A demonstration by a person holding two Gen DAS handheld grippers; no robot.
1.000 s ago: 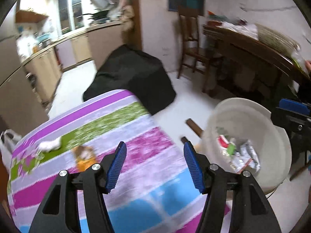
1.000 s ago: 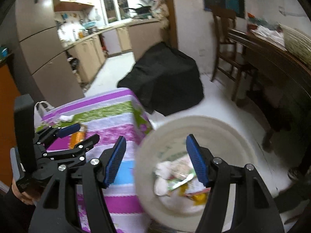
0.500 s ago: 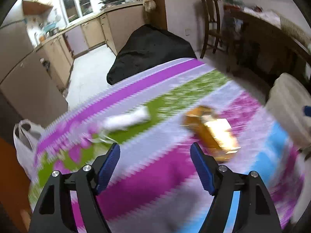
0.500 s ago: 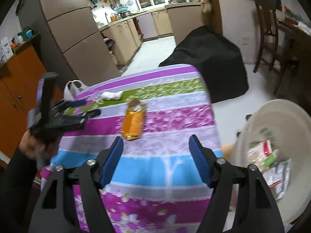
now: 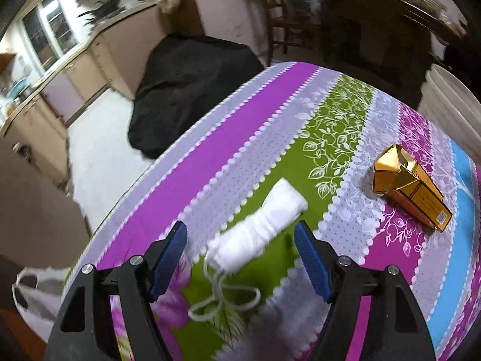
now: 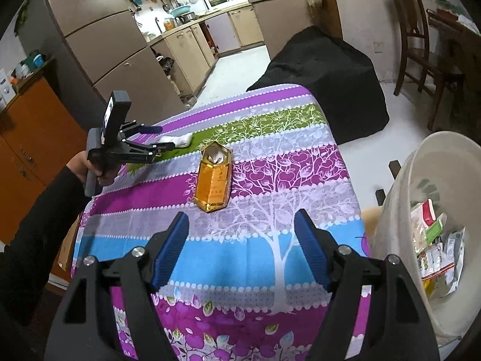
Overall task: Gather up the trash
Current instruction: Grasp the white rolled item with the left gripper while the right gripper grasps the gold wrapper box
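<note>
A crumpled white face mask [image 5: 258, 228] with loose strings lies on the green stripe of the striped tablecloth [image 5: 240, 138]. My left gripper [image 5: 240, 255] hovers open just over it, one blue pad on each side, not touching. In the right wrist view the left gripper [image 6: 151, 140] sits beside the mask [image 6: 177, 140]. An opened gold carton [image 5: 409, 186] lies to the right, also seen as the carton [image 6: 214, 179] ahead of my right gripper [image 6: 240, 246], which is open and holds nothing. A white basin [image 6: 399, 204] with several wrappers stands off the table's right edge.
A black covered bulk [image 6: 327, 78] stands on the floor beyond the table. Wooden chairs [image 6: 421, 39] and a dark table are at the right, kitchen cabinets [image 6: 186, 45] at the back, an orange cupboard [image 6: 27, 132] at the left. A white plastic bag [image 5: 33, 297] hangs low left.
My left gripper swung from the basin side across the table to above the mask and opened wider. The right gripper turned from over the basin to face the carton and opened wider.
</note>
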